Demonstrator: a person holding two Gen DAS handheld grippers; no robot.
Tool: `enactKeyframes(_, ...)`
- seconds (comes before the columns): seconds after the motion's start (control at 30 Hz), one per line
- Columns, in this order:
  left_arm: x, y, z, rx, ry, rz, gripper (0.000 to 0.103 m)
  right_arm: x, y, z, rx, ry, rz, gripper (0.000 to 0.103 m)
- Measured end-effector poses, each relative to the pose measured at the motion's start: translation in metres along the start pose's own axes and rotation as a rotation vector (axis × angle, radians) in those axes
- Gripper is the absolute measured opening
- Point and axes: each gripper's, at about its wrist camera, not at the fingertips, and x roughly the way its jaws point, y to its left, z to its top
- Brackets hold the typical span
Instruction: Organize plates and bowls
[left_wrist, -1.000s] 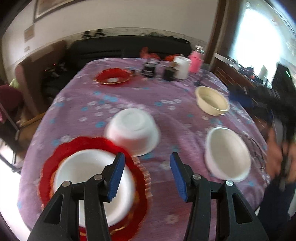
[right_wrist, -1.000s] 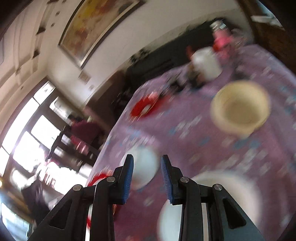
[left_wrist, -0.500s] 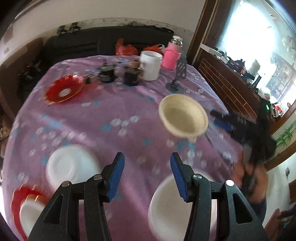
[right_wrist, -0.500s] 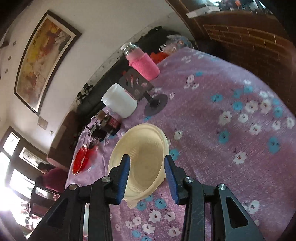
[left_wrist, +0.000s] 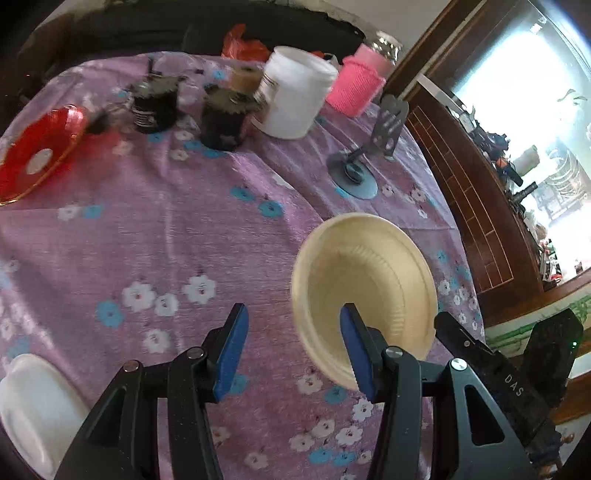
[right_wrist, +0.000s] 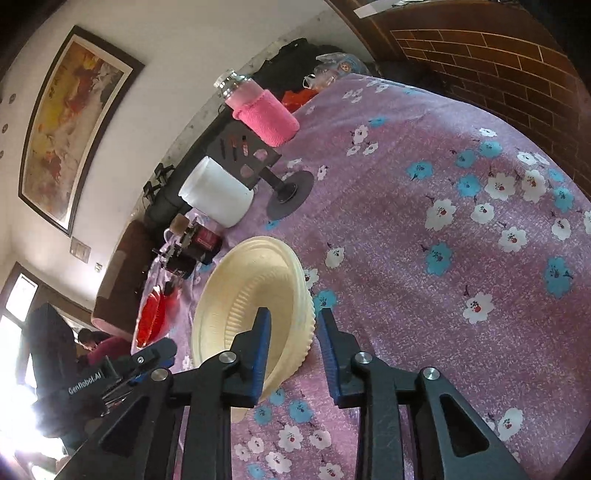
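Observation:
A cream ribbed bowl (left_wrist: 364, 280) sits on the purple flowered tablecloth (left_wrist: 155, 236). My right gripper (right_wrist: 291, 332) is open, its jaws straddling the near rim of the cream bowl (right_wrist: 255, 291), one blue pad inside and one outside. My left gripper (left_wrist: 291, 343) is open and empty, just left of the bowl, with its right pad over the bowl's near rim. A white bowl (left_wrist: 33, 402) lies at the lower left. A red plate (left_wrist: 37, 151) sits at the far left.
A white jar (left_wrist: 295, 96), a pink-sleeved bottle (left_wrist: 358, 88), dark jars (left_wrist: 225, 122) and a small metal stand (left_wrist: 369, 162) crowd the table's far side. A brick wall and window lie to the right. The table edge runs close behind the cream bowl.
Both grippers swung right and closed in on the cream bowl. The right gripper's jaws now straddle its rim. The red plate with the white bowl has left the left wrist view.

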Motion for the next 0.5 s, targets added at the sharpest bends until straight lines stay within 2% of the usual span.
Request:
enactKeyframes(0.1,0.016,-0.002,0.002,-0.005,0.022,0.005,0.045,0.008,0.0,-0.001,-0.003,0.021,-0.013,0.028)
enactKeyframes(0.17,0.025,-0.004,0.002,-0.003,0.056,-0.016,0.012,0.012,0.0,-0.001,-0.004,0.029,-0.013,0.021)
enactKeyframes(0.2,0.029,-0.006,0.001,0.011,0.066,-0.013,0.013,0.013,0.0,-0.002,-0.008,0.035,-0.01,0.013)
enactKeyframes(0.4,0.013,-0.011,-0.003,0.037,0.025,0.002,0.013,0.004,0.008,-0.004,-0.035,0.01,-0.01,0.012)
enactKeyframes(0.5,-0.003,-0.01,-0.006,0.044,-0.004,0.017,0.013,-0.005,0.016,-0.007,-0.052,-0.003,0.027,0.012)
